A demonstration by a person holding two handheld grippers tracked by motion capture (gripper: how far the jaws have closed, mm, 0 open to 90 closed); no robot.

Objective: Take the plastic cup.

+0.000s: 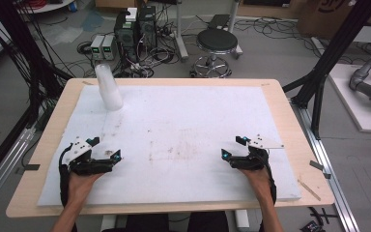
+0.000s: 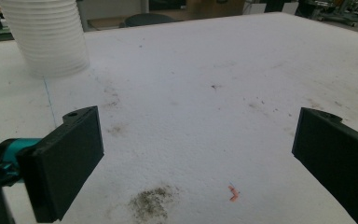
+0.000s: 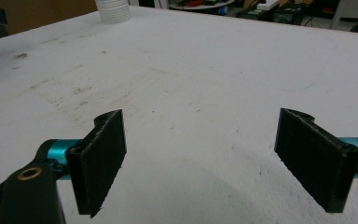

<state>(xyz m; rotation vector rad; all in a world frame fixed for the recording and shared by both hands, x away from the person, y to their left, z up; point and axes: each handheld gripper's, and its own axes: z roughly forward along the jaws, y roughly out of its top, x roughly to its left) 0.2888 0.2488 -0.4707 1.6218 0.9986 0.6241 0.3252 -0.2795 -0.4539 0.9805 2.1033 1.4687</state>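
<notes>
Resting near the front edge of the tabletop (image 1: 290, 145), both tools sit spread and holding nothing: left tool (image 1: 107, 149) with its jaws wide apart, right tool (image 1: 234, 147) likewise released. Stack of white cups (image 1: 109, 87) stands upright at the far left of the white foam sheet (image 1: 183, 121), well apart from either tool; in the left gripper view the stack (image 2: 49, 35) sits ahead and left of the jaws. Nothing is touched or lifted. Judgement: work on the cups is not yet begun. A reach to the stack, a grasp and any separating all remain. Foam shows stains and a small orange fleck (image 2: 233, 193).
</notes>
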